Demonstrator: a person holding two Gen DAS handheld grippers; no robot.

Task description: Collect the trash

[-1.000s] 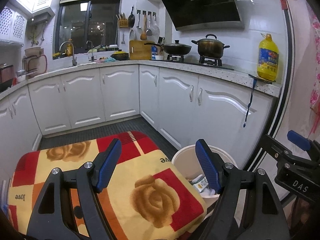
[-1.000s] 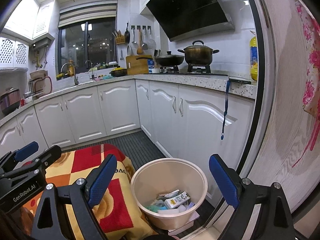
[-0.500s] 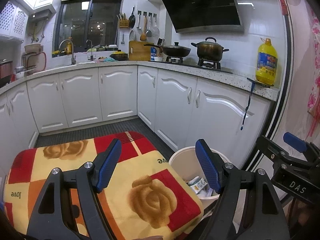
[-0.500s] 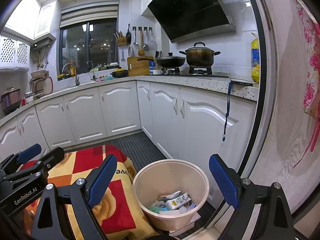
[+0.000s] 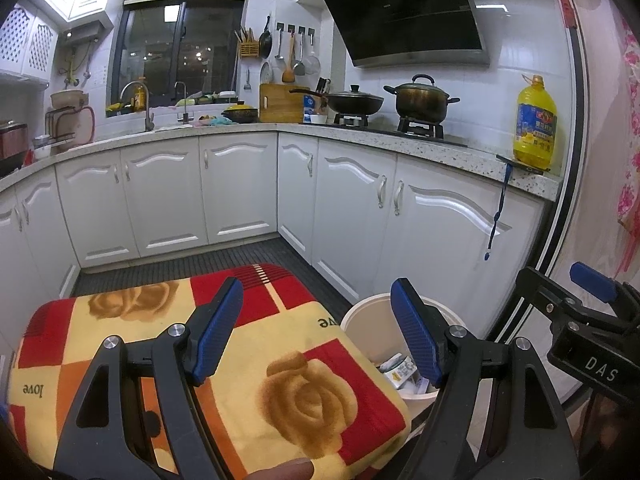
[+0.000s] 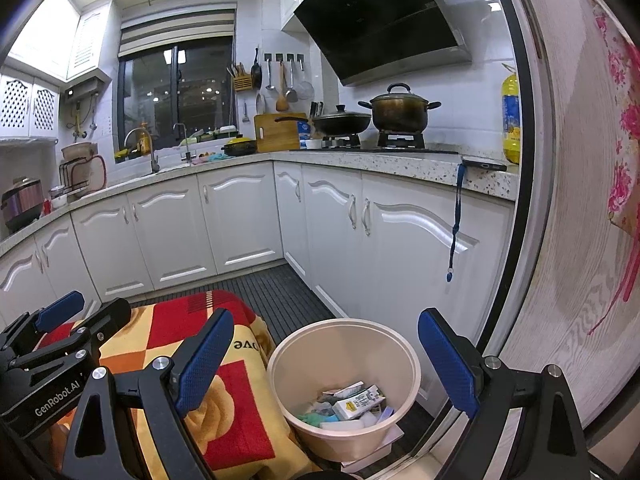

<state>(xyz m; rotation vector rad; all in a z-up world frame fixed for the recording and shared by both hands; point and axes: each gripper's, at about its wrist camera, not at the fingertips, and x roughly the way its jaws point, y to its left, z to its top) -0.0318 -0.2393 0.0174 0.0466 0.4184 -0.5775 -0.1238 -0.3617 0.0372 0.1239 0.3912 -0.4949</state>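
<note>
We hold the left gripper (image 5: 318, 328) above a stool-like seat covered by a red, yellow and orange rose-print blanket (image 5: 280, 384). Its blue-padded fingers (image 5: 218, 328) stand wide apart with nothing between them. We hold the right gripper (image 6: 326, 360) over the trash bin (image 6: 280, 364), and its fingers (image 6: 448, 364) are likewise spread wide and grip nothing.

The trash bin is a round, cream-coloured plastic tub with an open top. It stands on the dark ribbed floor mat (image 6: 276, 292), just beside the blanket-covered seat on one side and near the white cabinet doors (image 6: 400, 248) on the other. In the bin lies the collected trash (image 6: 352, 402): a small white carton with printed labelling, a teal scrap and some pale wrappers, piled at the bottom. A flat white piece pokes out from under the bin's base.

In the left wrist view the blanket's corner overlaps the bin's near rim and hides part of its contents. Above, on the speckled bench (image 5: 440, 148), stand a yellow oil bottle (image 5: 535, 124), a lidded pot (image 5: 422, 98) and a wok (image 5: 352, 100) on the stove. A blue lanyard (image 6: 454, 220) hangs from a phone at the bench edge.
</note>
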